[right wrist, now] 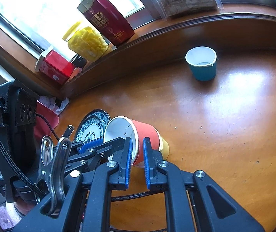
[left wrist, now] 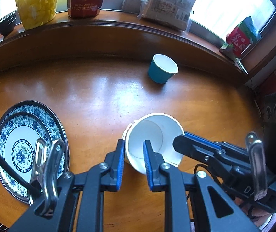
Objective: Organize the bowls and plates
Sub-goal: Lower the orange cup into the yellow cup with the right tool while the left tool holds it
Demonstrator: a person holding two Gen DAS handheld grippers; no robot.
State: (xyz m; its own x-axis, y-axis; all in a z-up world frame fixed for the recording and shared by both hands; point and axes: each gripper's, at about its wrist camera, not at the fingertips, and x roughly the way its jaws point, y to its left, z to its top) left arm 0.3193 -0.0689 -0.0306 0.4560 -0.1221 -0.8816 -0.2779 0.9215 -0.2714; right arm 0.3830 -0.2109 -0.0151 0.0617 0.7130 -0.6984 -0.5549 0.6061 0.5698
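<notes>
While it lies tilted on the wooden table [left wrist: 99, 96], a red paper cup [right wrist: 145, 135] nested in a yellow one [right wrist: 165, 147] is pinched at its white rim by both tools: the left gripper [left wrist: 134, 150] clamps the near rim wall, and the right gripper [right wrist: 138, 150] clamps the opposite rim. 2 stacked blue-patterned plates [left wrist: 47, 119] sit to the left. A blue paper cup [left wrist: 162, 69] stands upright farther back. On the sill, a dark red bottle [right wrist: 107, 25] carries Chinese writing too small to read.
</notes>
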